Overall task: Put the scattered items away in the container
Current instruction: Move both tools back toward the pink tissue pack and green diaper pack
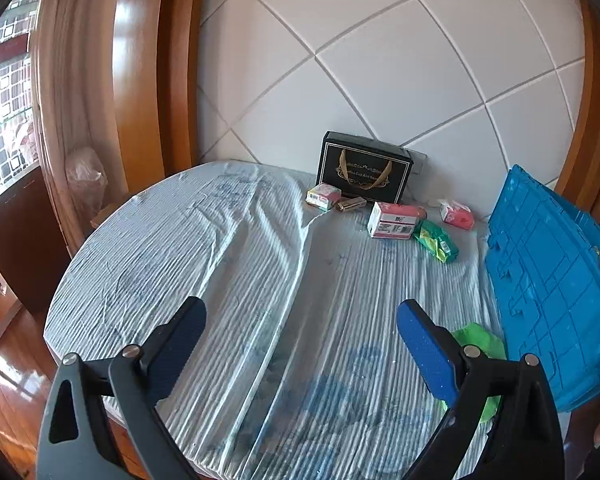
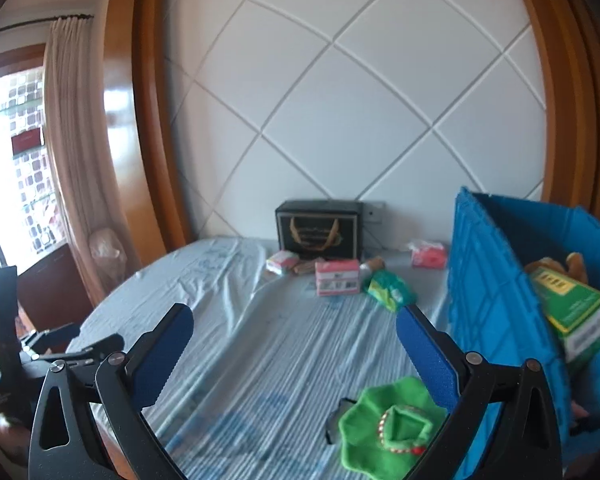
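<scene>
A blue plastic crate [image 1: 548,280] [image 2: 496,296] stands at the table's right side; in the right wrist view a green box [image 2: 576,316] and soft toys lie inside it. Loose items lie far back: a pink-white box [image 1: 392,220] [image 2: 337,278], a green packet [image 1: 438,242] [image 2: 388,290], a pink tissue pack [image 1: 456,214] [image 2: 428,256], a small pink packet [image 1: 323,196] [image 2: 282,262] and a brown bar [image 1: 351,204]. A green felt piece [image 2: 388,424] [image 1: 480,344] lies near, beside the crate. My left gripper [image 1: 300,344] and right gripper [image 2: 294,344] are both open, holding nothing, above the cloth.
A black gift bag [image 1: 364,170] [image 2: 320,234] stands against the white tiled wall. A striped light-blue cloth [image 1: 228,264] covers the round table, whose edge curves away on the left. The left gripper's body [image 2: 16,352] shows at lower left in the right wrist view.
</scene>
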A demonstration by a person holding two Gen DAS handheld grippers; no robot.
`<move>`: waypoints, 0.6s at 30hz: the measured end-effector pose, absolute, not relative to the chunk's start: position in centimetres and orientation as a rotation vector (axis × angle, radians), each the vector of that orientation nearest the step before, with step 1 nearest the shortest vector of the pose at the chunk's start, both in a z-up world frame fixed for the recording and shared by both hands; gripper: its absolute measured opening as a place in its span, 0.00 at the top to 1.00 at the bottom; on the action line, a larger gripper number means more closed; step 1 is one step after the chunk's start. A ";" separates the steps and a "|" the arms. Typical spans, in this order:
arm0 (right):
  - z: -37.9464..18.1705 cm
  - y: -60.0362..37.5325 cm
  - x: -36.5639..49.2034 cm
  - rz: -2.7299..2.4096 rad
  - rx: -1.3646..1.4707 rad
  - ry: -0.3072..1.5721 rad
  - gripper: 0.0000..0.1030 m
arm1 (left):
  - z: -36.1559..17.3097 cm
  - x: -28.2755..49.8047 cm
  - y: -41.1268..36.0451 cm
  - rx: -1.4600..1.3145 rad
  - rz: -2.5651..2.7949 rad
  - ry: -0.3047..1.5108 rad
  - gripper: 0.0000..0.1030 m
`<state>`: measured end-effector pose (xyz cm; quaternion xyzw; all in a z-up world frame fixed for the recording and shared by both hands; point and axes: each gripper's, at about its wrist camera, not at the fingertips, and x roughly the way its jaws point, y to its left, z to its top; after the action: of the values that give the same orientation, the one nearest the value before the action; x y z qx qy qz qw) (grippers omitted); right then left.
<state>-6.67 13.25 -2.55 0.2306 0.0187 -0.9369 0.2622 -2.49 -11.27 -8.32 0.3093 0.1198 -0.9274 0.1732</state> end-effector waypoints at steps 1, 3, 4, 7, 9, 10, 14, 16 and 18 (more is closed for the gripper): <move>-3.1 12.9 -7.6 -2.526 0.652 0.075 0.00 | -8.4 -3.0 -11.5 0.887 -2.615 0.340 0.05; -3.8 13.2 -8.7 -2.525 0.689 0.098 0.00 | -8.6 -4.1 -11.6 0.902 -2.605 0.326 0.05; -4.3 13.3 -9.7 -2.511 0.698 0.100 0.00 | -8.8 -4.3 -11.7 0.885 -2.615 0.312 0.05; -6.1 13.4 -11.8 -2.545 0.681 0.130 0.00 | -9.9 -5.3 -12.1 0.860 -2.623 0.268 0.05; -7.6 13.2 -13.1 -2.555 0.746 0.102 0.00 | -10.4 -6.2 -13.0 0.927 -2.589 0.289 0.05; -8.2 13.2 -13.9 -2.529 0.812 0.061 0.00 | -10.4 -6.8 -13.5 0.961 -2.606 0.305 0.05; -8.8 11.8 -16.4 -2.528 0.900 0.058 0.00 | -10.1 -9.3 -16.1 0.928 -2.630 0.234 0.05; -8.8 11.2 -17.1 -2.581 0.900 0.052 0.00 | -10.6 -11.4 -17.8 0.965 -2.676 0.237 0.05; -9.1 10.3 -17.9 -2.618 0.914 0.018 0.00 | -11.2 -13.7 -19.2 1.010 -2.733 0.206 0.05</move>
<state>-17.86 10.28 -9.10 0.3239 0.0063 -0.9281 0.1834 -13.70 -19.23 -11.19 0.3437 0.0702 -0.9300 0.1098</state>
